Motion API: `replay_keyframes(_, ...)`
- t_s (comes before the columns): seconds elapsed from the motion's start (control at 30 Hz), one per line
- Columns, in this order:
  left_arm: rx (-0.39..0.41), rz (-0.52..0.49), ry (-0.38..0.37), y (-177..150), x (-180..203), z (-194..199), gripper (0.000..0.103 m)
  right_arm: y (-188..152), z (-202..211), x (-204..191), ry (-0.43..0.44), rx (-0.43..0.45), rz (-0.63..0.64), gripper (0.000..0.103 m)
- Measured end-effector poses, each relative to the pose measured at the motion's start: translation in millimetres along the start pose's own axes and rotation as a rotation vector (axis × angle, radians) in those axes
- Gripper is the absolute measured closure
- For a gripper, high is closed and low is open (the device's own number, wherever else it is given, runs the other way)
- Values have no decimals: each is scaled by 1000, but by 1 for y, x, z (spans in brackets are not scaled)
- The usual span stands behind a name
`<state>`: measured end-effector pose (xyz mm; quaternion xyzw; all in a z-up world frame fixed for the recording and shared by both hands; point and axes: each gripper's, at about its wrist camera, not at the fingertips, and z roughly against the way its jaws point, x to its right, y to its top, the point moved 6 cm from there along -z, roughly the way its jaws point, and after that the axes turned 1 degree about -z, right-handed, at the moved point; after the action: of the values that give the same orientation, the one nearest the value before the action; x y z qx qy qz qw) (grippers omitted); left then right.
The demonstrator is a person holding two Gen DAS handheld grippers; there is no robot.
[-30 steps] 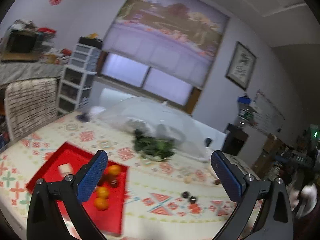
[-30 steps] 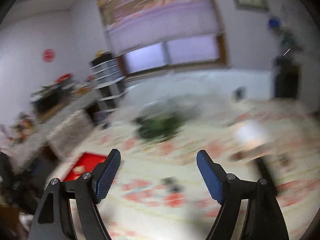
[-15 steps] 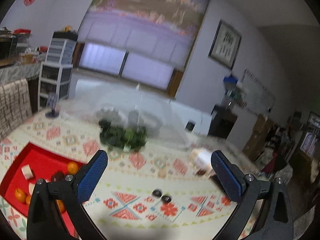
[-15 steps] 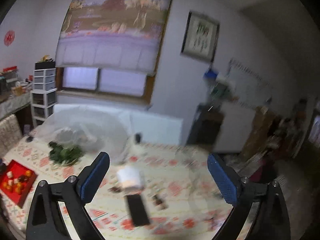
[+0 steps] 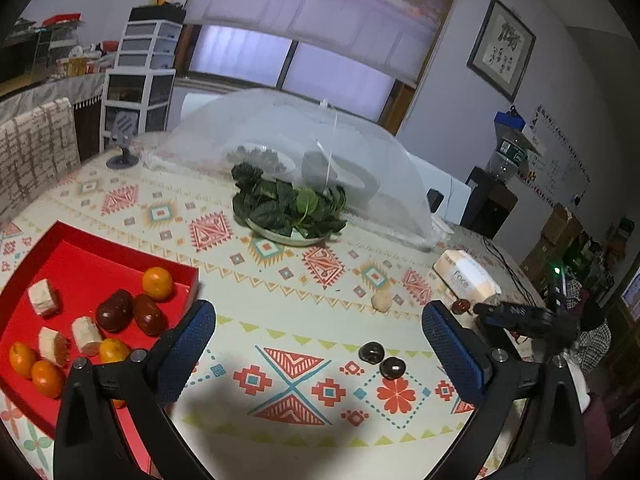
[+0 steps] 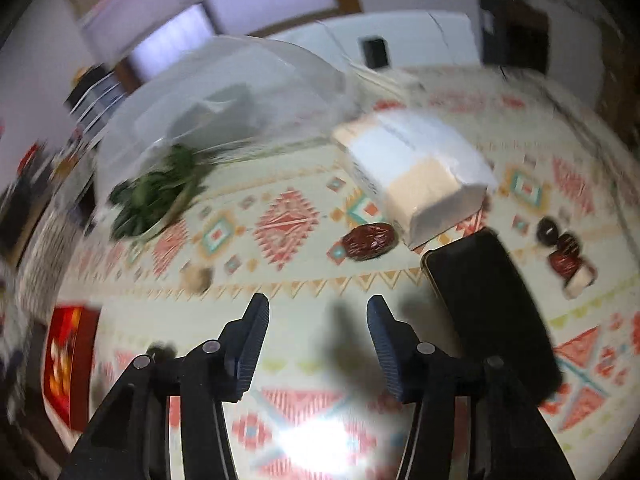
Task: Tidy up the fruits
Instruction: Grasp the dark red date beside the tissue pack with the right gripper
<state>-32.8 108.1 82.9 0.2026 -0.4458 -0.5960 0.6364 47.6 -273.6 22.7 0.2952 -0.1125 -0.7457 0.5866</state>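
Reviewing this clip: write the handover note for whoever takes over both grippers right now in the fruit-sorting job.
Left gripper: open, empty, above the tablecloth beside the red tray.
Right gripper: jaws closing, nothing between them, pointed down at the table short of the red date.
Done: the tray holds oranges, two dark red fruits and pale cut pieces.
Left: the red date by the tissue pack, the small pale round fruit, the two dark round fruits, and the cluster of small fruit past the black phone.
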Motion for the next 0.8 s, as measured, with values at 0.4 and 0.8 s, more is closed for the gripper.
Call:
replay_keyframes(0.4, -89, 9, -45, -14, -14, -39, 0, 29, -58, 21, -166, 22, -176, 47)
replay_keyframes(0.8, -128, 49, -44, -17, -22, -48, 0, 12, -46, 4, -96, 71, -145, 71)
